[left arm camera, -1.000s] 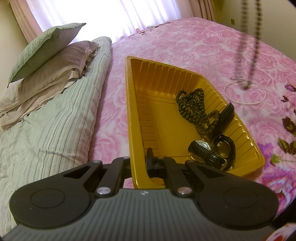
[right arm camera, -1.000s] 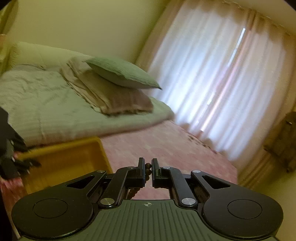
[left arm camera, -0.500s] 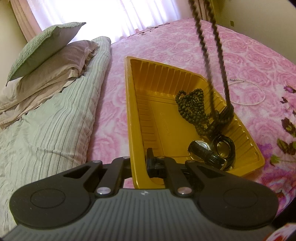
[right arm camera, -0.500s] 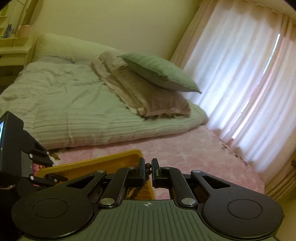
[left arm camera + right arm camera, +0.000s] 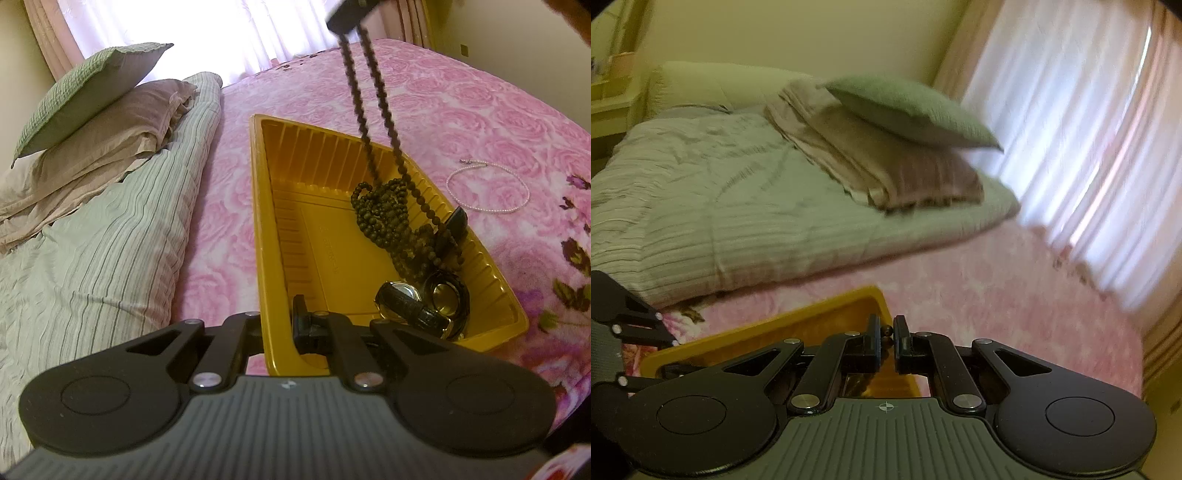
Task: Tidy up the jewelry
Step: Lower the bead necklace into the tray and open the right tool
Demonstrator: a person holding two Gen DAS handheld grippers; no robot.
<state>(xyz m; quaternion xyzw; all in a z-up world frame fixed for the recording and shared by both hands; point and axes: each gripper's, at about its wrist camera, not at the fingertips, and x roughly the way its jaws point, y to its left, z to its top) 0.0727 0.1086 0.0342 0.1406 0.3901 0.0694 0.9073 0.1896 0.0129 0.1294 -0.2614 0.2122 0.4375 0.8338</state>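
A yellow ribbed tray (image 5: 295, 221) lies on the pink bedspread. My left gripper (image 5: 279, 317) is shut on the tray's near wall. Inside the tray lie a heap of dark beads (image 5: 384, 214) and two watches (image 5: 421, 302). My right gripper (image 5: 351, 14) hangs above the tray, shut on a long dark bead strand (image 5: 365, 122) whose lower end reaches down among the beads in the tray. In the right wrist view a bead (image 5: 885, 329) shows between the fingertips of the right gripper (image 5: 885, 332), above the tray (image 5: 812, 325). A thin pearl strand (image 5: 487, 184) lies on the bedspread to the right of the tray.
A striped folded quilt (image 5: 92, 258) with stacked pillows (image 5: 92, 96) runs along the left of the tray. Curtains (image 5: 1071, 129) cover the window behind the bed. My left gripper (image 5: 628, 321) shows at the left edge of the right wrist view.
My right gripper has carried the hanging bead strand leftward from over the pearl strand to over the tray and lower; its end now rests in the tray. The left gripper has not moved.
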